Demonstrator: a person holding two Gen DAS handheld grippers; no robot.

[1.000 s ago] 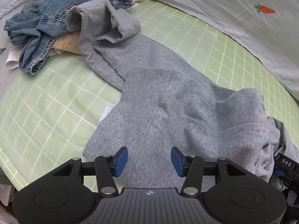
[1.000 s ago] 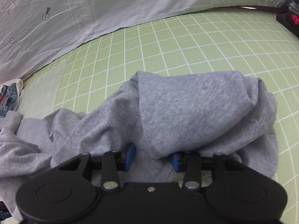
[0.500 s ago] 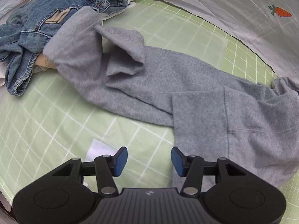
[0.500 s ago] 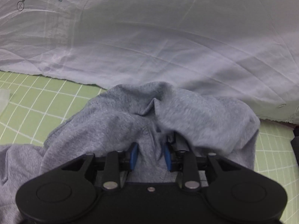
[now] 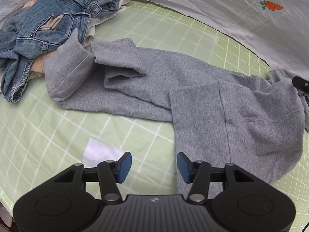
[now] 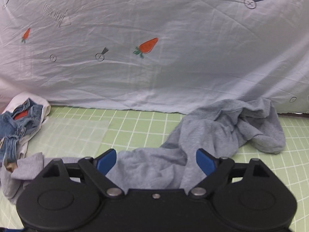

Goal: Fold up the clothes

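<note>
While the grey sweatpants lie stretched ahead of the left gripper, one leg end folded back on itself at far left, their waist end sits bunched ahead and right of the right gripper. Green checked cloth covers the surface, with a heap of blue jeans far left and a pale carrot-print sheet behind. Left jaws stand half apart, empty, beside the trouser edge. Right jaws are opening wide, released, grey fabric seen between them but untouched.
</note>
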